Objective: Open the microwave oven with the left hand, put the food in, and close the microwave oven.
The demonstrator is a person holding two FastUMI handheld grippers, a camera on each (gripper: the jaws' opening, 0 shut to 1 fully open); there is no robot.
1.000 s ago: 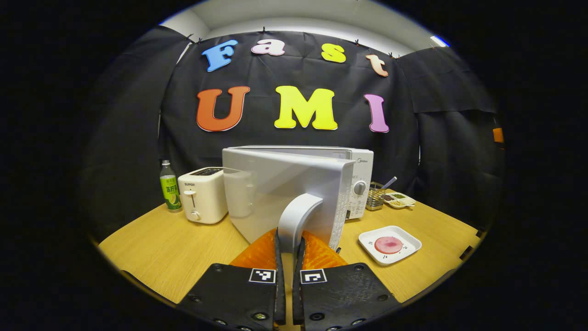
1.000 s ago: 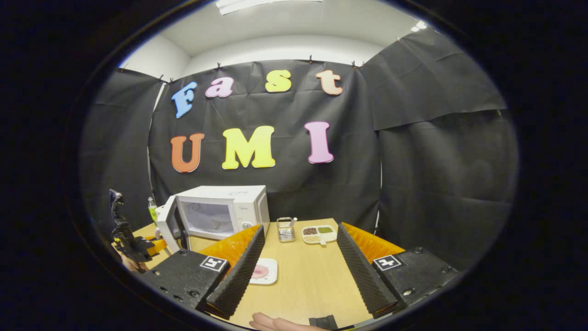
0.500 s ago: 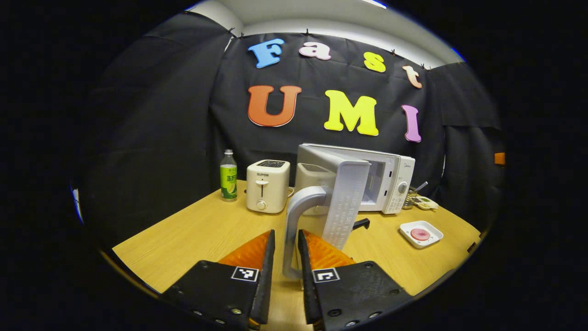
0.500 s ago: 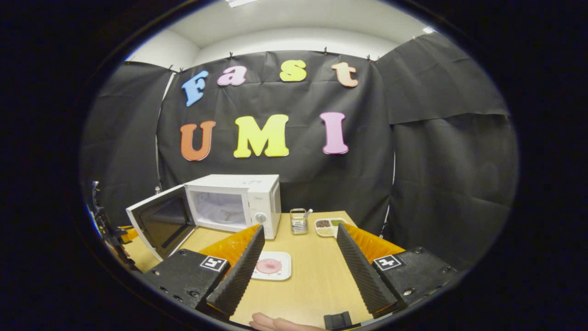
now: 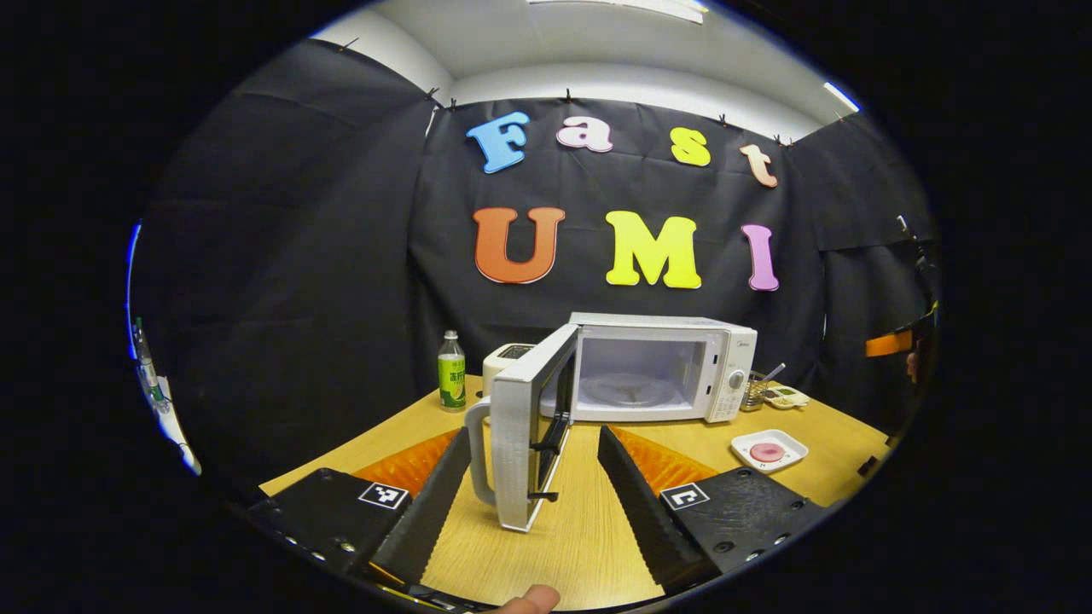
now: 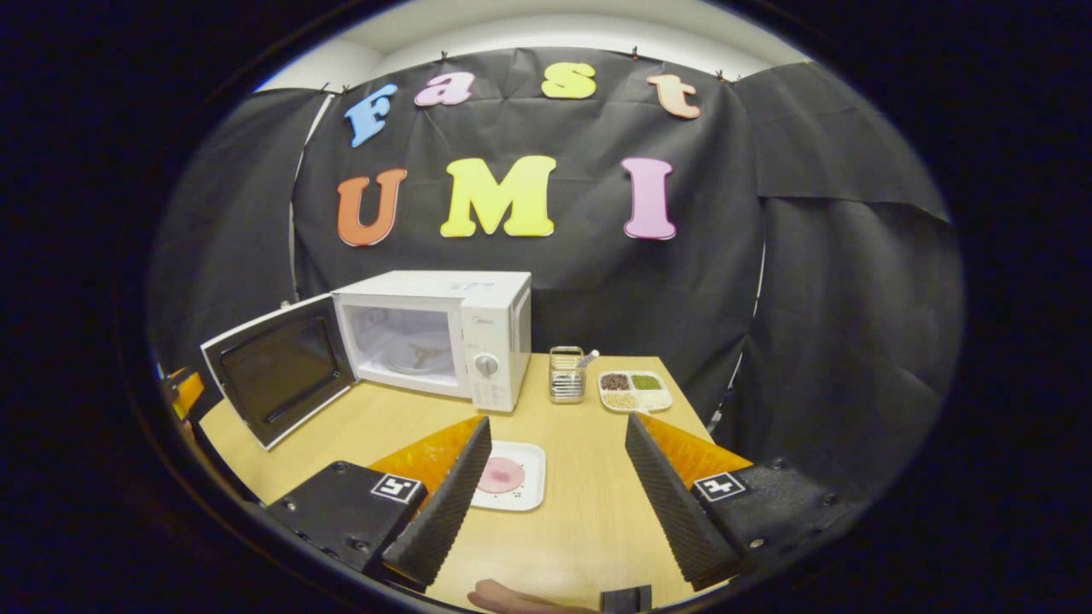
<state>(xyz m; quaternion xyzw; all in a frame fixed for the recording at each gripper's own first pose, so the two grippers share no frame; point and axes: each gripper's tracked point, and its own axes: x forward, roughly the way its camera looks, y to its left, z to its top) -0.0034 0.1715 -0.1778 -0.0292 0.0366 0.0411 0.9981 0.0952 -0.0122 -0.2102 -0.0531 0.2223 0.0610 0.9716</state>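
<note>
The white microwave point(image 5: 657, 367) stands at the back of the wooden table, its cavity showing. Its door point(image 5: 522, 426) hangs wide open, and the grey handle point(image 5: 478, 452) sits between the spread fingers of my left gripper point(image 5: 533, 435) without touching either. That gripper is open. The food, a pink round slice point(image 5: 766, 452), lies on a white square plate point(image 5: 742, 445) right of the microwave. In the right gripper view the microwave point(image 6: 478, 307), its door point(image 6: 277, 379) and the plate point(image 6: 533, 490) show. My right gripper point(image 6: 556, 426) is open just before the plate, and its left finger hides the plate's left edge.
A green bottle point(image 5: 451, 371) and a white toaster point(image 5: 505, 356) stand left of the microwave, the toaster partly behind the door. A metal utensil holder point(image 6: 565, 384) and a condiment tray point(image 6: 636, 390) sit at the table's back right. A person's fingertip point(image 5: 531, 597) shows at the bottom.
My left gripper let go of the door handle, opened and drew back, leaving the door swung wide. My right gripper has come closer to the plate.
</note>
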